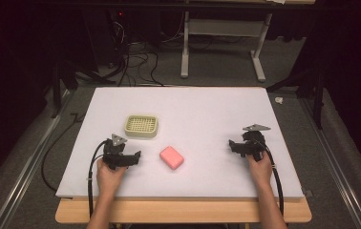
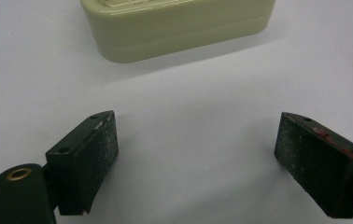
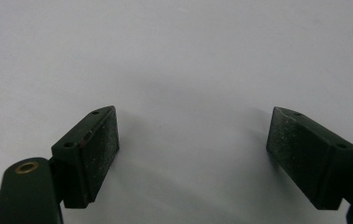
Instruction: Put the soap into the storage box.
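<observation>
Left claw (image 1: 132, 158) spread, nothing between its jaws, low over the white surface (image 1: 202, 105), just left of the pink rounded soap bar (image 1: 172, 157) near the front middle. Pale green plastic soap dish with slotted top (image 1: 141, 126) sits just behind it, close ahead in the left gripper view (image 2: 179, 28). Right claw (image 1: 236, 145) spread, empty, well apart at the right. No readable writing or labels.

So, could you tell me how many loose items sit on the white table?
2: a cream soap dish ahead of the left gripper, and a pink soap bar to its right.
</observation>
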The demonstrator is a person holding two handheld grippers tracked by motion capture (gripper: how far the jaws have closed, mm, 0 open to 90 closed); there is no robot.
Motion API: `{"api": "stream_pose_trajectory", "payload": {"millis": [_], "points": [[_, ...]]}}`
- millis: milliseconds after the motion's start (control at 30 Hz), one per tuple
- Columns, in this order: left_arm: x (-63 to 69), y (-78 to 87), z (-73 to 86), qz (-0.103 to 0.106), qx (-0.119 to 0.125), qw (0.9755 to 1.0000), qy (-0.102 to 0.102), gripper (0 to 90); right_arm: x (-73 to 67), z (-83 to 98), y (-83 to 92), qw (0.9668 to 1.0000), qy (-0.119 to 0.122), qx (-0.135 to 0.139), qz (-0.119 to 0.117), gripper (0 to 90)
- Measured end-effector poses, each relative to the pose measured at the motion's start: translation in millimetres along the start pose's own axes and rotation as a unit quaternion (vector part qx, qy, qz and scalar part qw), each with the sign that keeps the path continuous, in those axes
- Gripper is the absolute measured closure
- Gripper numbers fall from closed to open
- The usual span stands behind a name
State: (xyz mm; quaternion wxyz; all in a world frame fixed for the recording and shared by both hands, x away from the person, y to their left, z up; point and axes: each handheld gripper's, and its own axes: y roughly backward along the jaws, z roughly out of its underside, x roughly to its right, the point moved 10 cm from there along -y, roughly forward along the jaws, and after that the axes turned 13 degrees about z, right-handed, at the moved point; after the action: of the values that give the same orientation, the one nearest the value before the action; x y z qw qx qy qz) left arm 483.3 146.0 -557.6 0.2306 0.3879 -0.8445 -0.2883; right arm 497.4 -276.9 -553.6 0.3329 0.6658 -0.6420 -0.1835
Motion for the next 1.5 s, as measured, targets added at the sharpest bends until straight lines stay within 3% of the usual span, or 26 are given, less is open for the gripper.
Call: {"api": "stream_pose_trajectory", "payload": {"millis": [1267,1500], "points": [[0.4,1.1,-0.6,-0.001,-0.003,1.0000,-0.001,15.2,1.1,0.1,-0.7,1.0000,-0.001,-0.002,0.003,15.2],[4.5,6.2,-4.0,0.000,0.007,1.0000,-0.004,14.6,1.0,0.1,-0.7,1.0000,-0.001,-0.002,0.003,15.2]]}}
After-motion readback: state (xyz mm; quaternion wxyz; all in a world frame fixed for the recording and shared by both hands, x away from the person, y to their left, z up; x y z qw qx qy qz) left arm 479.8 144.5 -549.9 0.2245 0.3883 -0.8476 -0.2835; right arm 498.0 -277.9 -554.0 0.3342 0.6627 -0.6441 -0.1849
